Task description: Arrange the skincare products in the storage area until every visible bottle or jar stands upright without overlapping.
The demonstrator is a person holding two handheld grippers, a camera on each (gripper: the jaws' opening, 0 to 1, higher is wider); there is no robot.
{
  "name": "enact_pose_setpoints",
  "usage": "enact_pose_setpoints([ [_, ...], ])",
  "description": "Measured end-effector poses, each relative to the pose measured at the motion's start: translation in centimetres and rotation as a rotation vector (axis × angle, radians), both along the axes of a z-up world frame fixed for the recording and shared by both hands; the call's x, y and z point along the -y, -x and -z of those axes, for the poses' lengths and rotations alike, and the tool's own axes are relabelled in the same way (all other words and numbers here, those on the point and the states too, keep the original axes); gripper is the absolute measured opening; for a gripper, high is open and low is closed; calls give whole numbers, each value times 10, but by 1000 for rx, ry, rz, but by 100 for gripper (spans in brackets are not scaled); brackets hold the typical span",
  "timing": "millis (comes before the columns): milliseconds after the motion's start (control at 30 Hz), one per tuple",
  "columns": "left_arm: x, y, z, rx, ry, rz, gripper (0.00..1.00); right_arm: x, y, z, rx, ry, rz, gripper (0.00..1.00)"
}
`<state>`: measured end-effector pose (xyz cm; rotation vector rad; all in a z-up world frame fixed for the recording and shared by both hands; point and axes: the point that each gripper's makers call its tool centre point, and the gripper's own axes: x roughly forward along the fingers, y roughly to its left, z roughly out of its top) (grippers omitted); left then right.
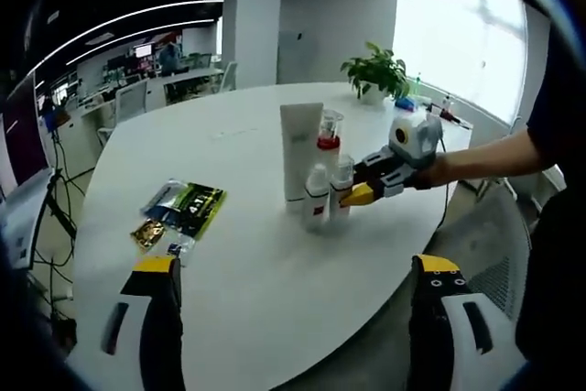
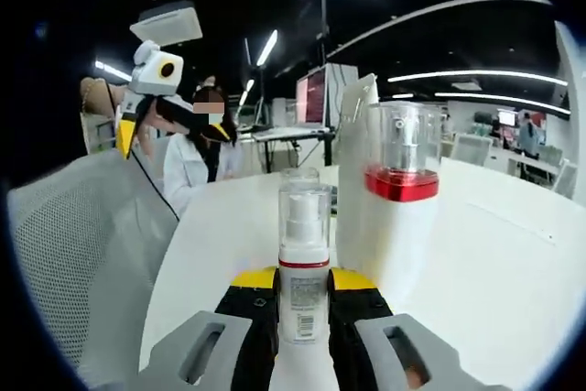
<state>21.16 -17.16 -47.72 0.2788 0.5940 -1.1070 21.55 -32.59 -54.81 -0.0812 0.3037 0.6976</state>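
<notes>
Right hand-held gripper [image 2: 302, 292] clamps small clear-capped white pump bottle [image 2: 303, 263], frame centre; red-banded neighbour bottle [image 2: 401, 217] risks toppling; left hand-held gripper [image 1: 298, 272] open.

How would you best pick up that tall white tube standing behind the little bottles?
Probably by its flat upper body, coming from the open table side away from the bottles. The white tube stands upright on its cap, wide and thin, so jaws closing across the thin faces should hold. The right gripper and small spray bottle crowd its front.
</notes>
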Motion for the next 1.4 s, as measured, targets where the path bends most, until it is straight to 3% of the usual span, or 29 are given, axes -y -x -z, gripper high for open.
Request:
enact_pose_setpoints([
  [167, 1, 2, 1, -8, 3, -1, 96, -2, 5, 1, -6, 92, -76, 10],
  [500, 8, 8, 5, -24, 7, 12, 94, 2, 9, 16, -51, 183, -132, 11],
  [933, 8, 13, 9, -57, 17, -1, 94, 13, 13, 34, -106, 164, -99, 13],
  [1400, 9, 15, 16, -75, 5, -1, 93, 18, 6, 40, -109, 163, -102, 10],
])
